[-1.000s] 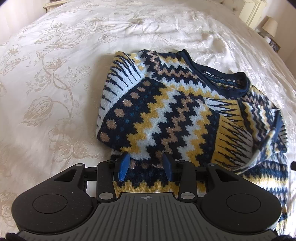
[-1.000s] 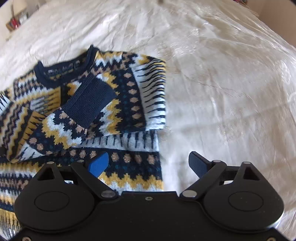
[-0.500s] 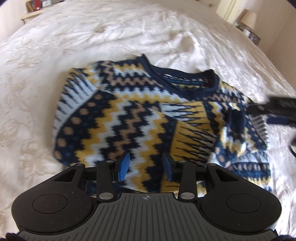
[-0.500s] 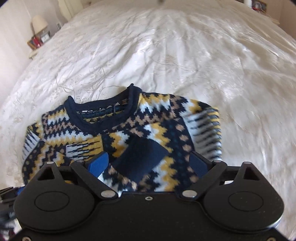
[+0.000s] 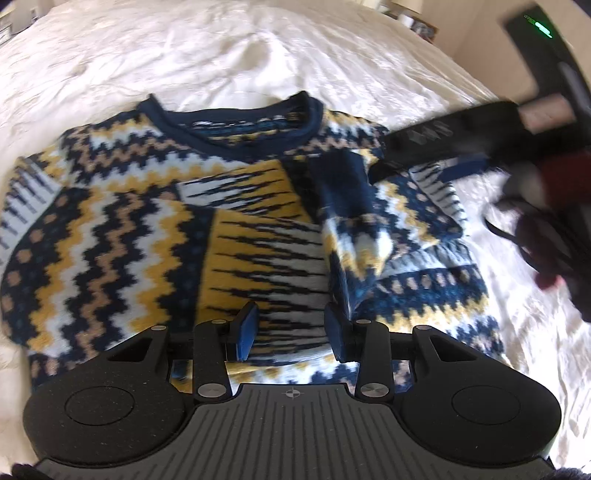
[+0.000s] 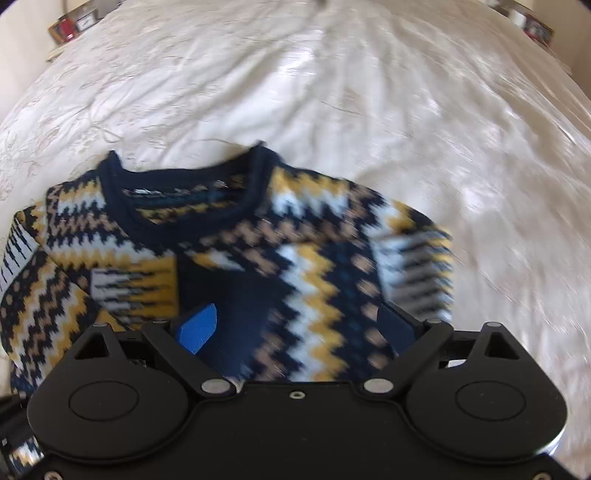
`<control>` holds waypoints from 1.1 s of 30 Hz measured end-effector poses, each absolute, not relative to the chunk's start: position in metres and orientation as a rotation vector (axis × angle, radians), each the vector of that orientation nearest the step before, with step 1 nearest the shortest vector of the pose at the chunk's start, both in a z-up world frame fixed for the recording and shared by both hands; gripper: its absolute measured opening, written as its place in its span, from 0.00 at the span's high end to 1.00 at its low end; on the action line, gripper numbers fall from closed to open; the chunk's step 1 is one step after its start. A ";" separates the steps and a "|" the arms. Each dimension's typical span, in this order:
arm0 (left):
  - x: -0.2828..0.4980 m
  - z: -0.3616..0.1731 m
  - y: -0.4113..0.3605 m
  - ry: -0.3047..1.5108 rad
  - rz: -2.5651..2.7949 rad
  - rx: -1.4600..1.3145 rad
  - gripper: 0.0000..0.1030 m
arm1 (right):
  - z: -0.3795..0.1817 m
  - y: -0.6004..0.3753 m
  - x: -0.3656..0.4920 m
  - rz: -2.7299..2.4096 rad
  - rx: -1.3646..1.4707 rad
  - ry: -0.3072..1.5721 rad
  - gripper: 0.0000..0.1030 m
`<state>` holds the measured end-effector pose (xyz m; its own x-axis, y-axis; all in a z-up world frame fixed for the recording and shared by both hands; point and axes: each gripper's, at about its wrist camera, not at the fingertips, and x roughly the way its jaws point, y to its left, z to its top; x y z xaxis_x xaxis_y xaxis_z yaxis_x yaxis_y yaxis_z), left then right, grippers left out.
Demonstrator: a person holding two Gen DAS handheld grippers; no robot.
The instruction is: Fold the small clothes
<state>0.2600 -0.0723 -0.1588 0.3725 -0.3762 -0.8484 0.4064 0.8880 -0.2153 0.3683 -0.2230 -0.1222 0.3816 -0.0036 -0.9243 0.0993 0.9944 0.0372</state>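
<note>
Item: one small knitted sweater [image 5: 155, 229], zigzag pattern in navy, yellow, white and tan, with a navy ribbed neckline [image 5: 236, 118]. It lies flat on a bed with a cream embroidered bedspread [image 5: 184, 51], neckline toward the far end of the bed and hem toward the near edge. Both sleeves are folded inward over the chest; a navy cuff [image 6: 236, 295] rests near the middle of the garment. The outer folded edges of the sweater run roughly straight down either side. Open bedspread surrounds the garment: a broad bare stretch beyond the neckline up to the far end, a band along the bed's left side, and a wide bare area [image 6: 461, 129] toward its right side. Left gripper [image 5: 291, 332]: fingers [image 5: 245, 330] set narrowly apart above the lower middle of the sweater, nothing visibly clamped between them; whether the tips touch the knit cannot be told. Right gripper [image 6: 295, 325]: fingers [image 6: 197, 326] spread wide over the right half of the sweater, straddling the cuff and zigzag panel, holding nothing. In the left wrist view the right gripper shows blurred above the sweater's right shoulder edge. Small furnishings [image 6: 70, 27] stand beyond the far corners of the bed, too blurred to name.
</note>
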 end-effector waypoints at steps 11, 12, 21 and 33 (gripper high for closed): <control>0.256 -0.150 -0.117 1.010 -0.622 0.107 0.63 | -0.114 -0.302 0.268 -0.201 0.276 1.183 0.09; 0.253 -0.148 -0.122 0.994 -0.644 0.130 0.63 | -0.115 -0.304 0.264 -0.204 0.286 1.182 0.09; 0.231 -0.133 -0.123 0.942 -0.706 0.176 0.63 | -0.112 -0.302 0.253 -0.130 0.351 1.126 0.08; 0.217 -0.126 -0.014 1.029 -0.358 0.016 0.63 | -0.147 -0.284 0.268 0.037 0.365 1.145 0.25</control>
